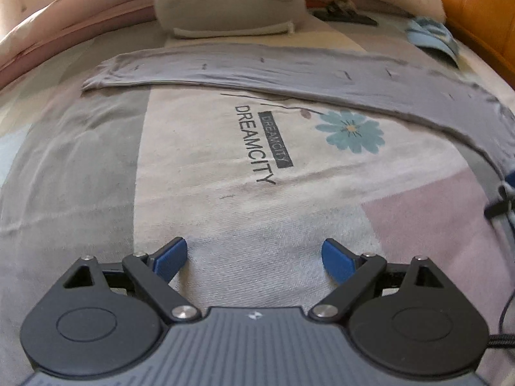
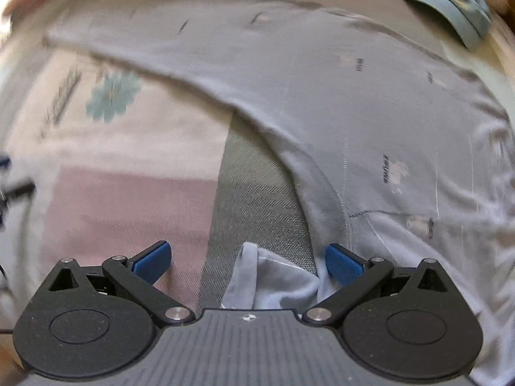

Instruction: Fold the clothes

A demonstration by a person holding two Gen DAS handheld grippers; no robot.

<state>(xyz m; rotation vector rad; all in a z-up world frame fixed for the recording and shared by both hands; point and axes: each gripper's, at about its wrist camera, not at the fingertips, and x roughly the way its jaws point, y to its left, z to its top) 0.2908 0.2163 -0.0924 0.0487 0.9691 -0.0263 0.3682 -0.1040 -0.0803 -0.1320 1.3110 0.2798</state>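
My left gripper stands wide over a coarse woven bedsheet printed with a blue flower and lettering, nothing between its blue pads. The soft grey-lilac garment lies flat from ten to three o'clock, well apart from it. My right gripper is also wide; a crumpled hem of the garment sits between its fingers, unpinched.
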